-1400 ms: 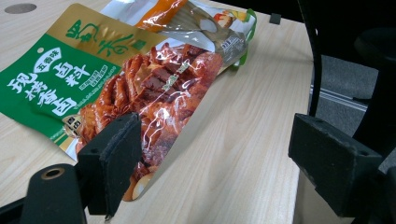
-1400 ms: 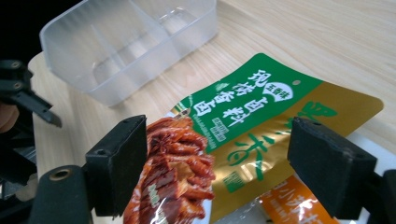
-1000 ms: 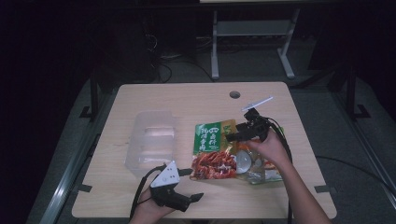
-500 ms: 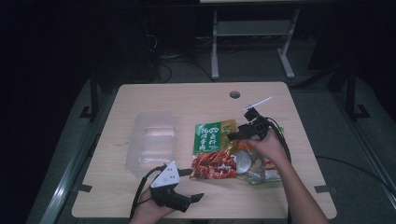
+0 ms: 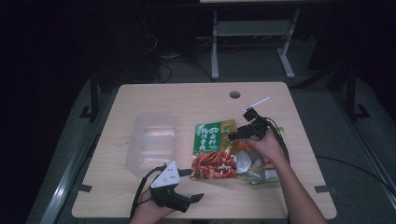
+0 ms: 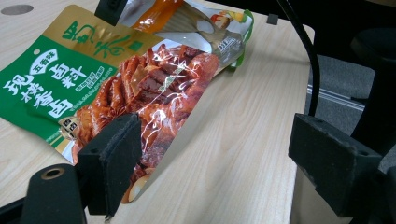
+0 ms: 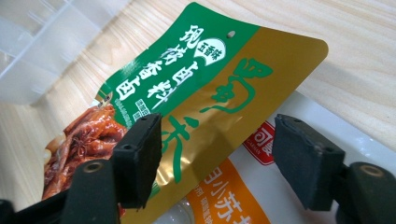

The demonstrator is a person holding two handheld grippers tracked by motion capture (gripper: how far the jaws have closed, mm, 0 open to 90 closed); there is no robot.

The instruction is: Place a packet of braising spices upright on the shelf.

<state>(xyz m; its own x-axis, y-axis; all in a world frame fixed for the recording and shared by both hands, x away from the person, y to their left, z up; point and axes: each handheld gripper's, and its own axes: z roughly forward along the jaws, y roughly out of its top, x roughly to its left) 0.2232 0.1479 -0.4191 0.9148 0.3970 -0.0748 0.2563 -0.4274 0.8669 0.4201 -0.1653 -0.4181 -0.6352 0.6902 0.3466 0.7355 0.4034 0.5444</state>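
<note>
Green-and-gold glossy food pouch (image 5: pixel 214 148) lies flat mid-table, overlapping a white-and-orange packet (image 5: pixel 256 164) on its right. The right gripper (image 5: pixel 236 135) hovers over the pouch's upper right corner, jaws spread, apparently not touching it. The left gripper (image 5: pixel 197 185) rests near the table's front edge, jaws wide apart, holding nothing. A clear plastic rectangular tub (image 5: pixel 150 142) sits left of the pouch on the pale wooden table (image 5: pixel 187 100).

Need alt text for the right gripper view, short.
The open right gripper hovers over a green and gold food packet, its two black jaws on either side of the packet's gold edge. That packet overlaps a white and orange packet on a wooden table; a clear plastic container sits top left.
</note>
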